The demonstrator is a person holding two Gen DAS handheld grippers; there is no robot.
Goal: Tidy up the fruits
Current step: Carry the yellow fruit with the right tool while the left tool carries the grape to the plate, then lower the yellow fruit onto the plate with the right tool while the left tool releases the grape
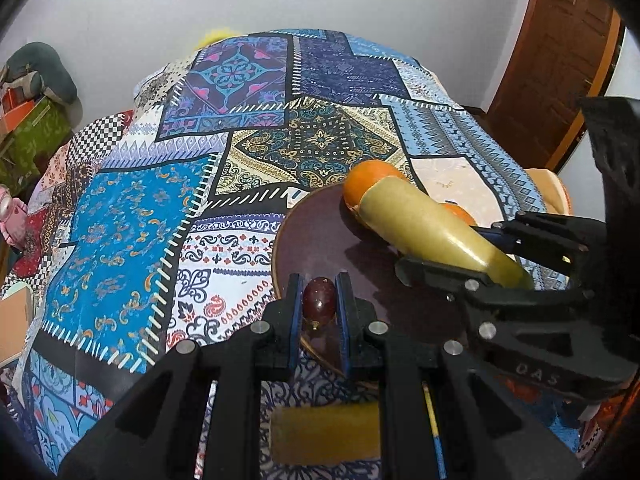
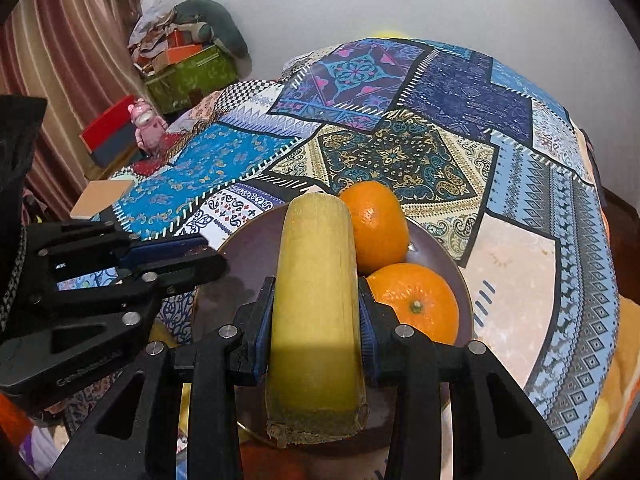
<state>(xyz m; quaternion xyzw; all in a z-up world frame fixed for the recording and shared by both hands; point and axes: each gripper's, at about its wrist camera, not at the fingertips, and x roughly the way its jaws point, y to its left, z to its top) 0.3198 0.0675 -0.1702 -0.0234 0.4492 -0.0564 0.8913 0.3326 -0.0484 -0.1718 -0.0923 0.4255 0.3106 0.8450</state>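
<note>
A dark purple plate (image 1: 320,240) (image 2: 248,252) lies on the patchwork cloth. Two oranges (image 2: 376,228) (image 2: 416,300) sit on its right side; one orange (image 1: 368,184) shows in the left wrist view. My left gripper (image 1: 319,300) is shut on a dark red grape (image 1: 319,300) at the plate's near edge. My right gripper (image 2: 316,312) is shut on a yellow-green cane piece (image 2: 316,304) (image 1: 424,224), held over the plate beside the oranges. The right gripper (image 1: 492,256) shows from the side in the left wrist view, and the left gripper (image 2: 180,256) in the right wrist view.
Another yellow cane piece (image 1: 324,432) lies on the cloth under my left gripper. A pink toy (image 2: 146,124), a red box (image 2: 108,128) and a green box (image 2: 192,76) stand left of the table. A wooden door (image 1: 560,60) is at the right.
</note>
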